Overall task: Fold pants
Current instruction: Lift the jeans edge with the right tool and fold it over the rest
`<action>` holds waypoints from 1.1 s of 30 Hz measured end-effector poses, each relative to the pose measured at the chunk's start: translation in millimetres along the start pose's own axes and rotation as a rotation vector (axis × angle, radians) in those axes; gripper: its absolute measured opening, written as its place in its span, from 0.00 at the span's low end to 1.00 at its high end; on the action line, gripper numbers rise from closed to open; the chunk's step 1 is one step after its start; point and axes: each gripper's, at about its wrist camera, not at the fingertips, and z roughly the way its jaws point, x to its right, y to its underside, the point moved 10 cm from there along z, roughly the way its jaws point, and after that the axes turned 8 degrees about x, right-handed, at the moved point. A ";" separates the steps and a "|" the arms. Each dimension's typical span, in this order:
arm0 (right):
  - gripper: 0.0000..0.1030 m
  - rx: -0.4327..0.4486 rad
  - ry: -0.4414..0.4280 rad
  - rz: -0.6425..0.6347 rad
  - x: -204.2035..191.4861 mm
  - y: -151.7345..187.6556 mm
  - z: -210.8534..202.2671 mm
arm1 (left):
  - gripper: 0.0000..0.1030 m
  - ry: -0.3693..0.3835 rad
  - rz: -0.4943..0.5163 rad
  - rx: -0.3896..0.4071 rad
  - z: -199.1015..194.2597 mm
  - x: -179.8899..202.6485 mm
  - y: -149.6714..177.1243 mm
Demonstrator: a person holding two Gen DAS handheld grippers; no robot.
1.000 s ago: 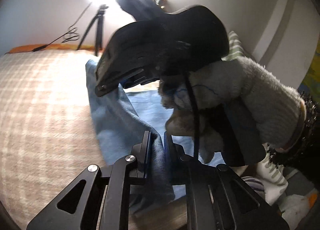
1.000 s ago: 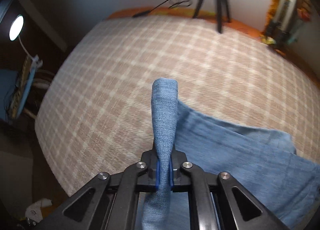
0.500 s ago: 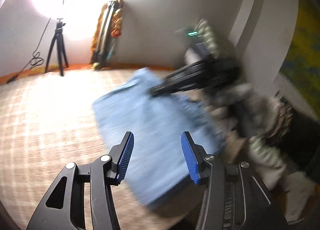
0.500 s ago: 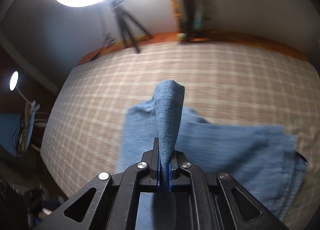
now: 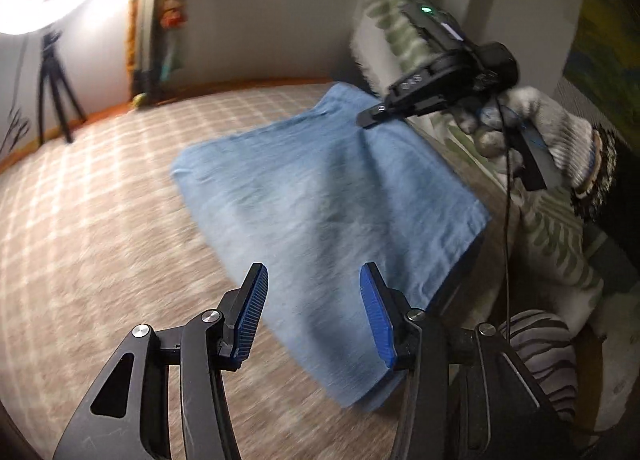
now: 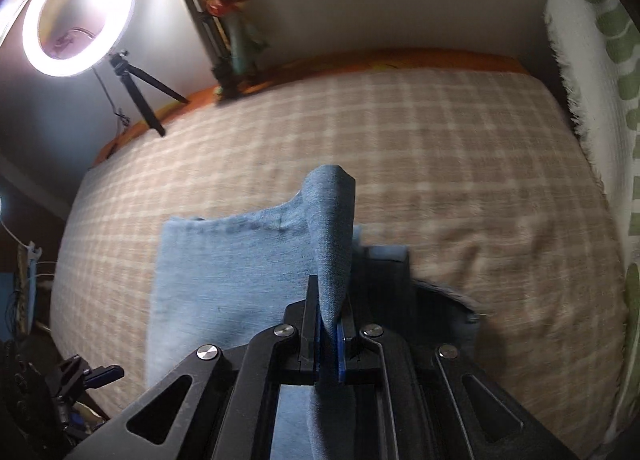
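Observation:
The light blue denim pants (image 5: 320, 195) lie folded in a rough rectangle on the checked bed cover (image 5: 92, 195). My left gripper (image 5: 314, 312) is open and empty, just above the near edge of the pants. My right gripper (image 6: 330, 340) is shut on a pinched fold of the pants (image 6: 332, 227) that stands up between its jaws. In the left wrist view the right gripper (image 5: 424, 95) sits at the far right corner of the pants, held by a gloved hand (image 5: 532, 131).
A lit ring light (image 6: 76, 7) on a tripod (image 6: 136, 87) stands at the far side of the bed. A green-and-white patterned pillow (image 6: 600, 99) lies along the right. Striped cloth (image 5: 540, 348) lies by the bed's edge.
My left gripper has let go of the pants and opened, then drawn back. The pants have come down flat on the bed. My right gripper has kept its hold and swung round.

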 end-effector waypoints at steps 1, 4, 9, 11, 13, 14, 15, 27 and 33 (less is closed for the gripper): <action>0.02 -0.003 -0.004 0.005 5.6 2.0 0.9 | 0.44 0.008 0.020 -0.004 4.9 4.5 0.3; 0.03 -0.006 -0.014 0.031 14.7 6.8 7.1 | 0.44 0.027 0.039 -0.038 19.4 14.6 6.3; 0.22 -0.001 -0.048 0.064 18.2 13.3 9.0 | 0.44 0.034 0.056 -0.080 31.6 25.6 21.8; 0.39 -0.013 -0.071 0.066 15.9 20.1 1.2 | 0.44 0.038 0.054 -0.082 32.7 27.3 23.3; 0.40 -0.008 -0.077 0.051 14.3 27.4 -9.2 | 0.44 0.043 0.054 -0.087 33.2 29.8 25.5; 0.40 -0.009 -0.084 0.047 13.2 33.7 -15.6 | 0.44 0.045 0.053 -0.088 32.9 30.4 25.3; 0.40 -0.010 -0.094 0.052 11.8 40.2 -21.1 | 0.44 0.050 0.053 -0.090 32.4 31.8 26.0; 0.24 -0.055 -0.075 0.190 41.6 112.4 -44.7 | 0.44 0.088 0.069 -0.108 16.1 46.3 39.3; 0.34 -0.050 0.025 0.108 43.8 119.5 -49.6 | 0.47 0.051 -0.019 -0.098 -0.6 19.7 31.7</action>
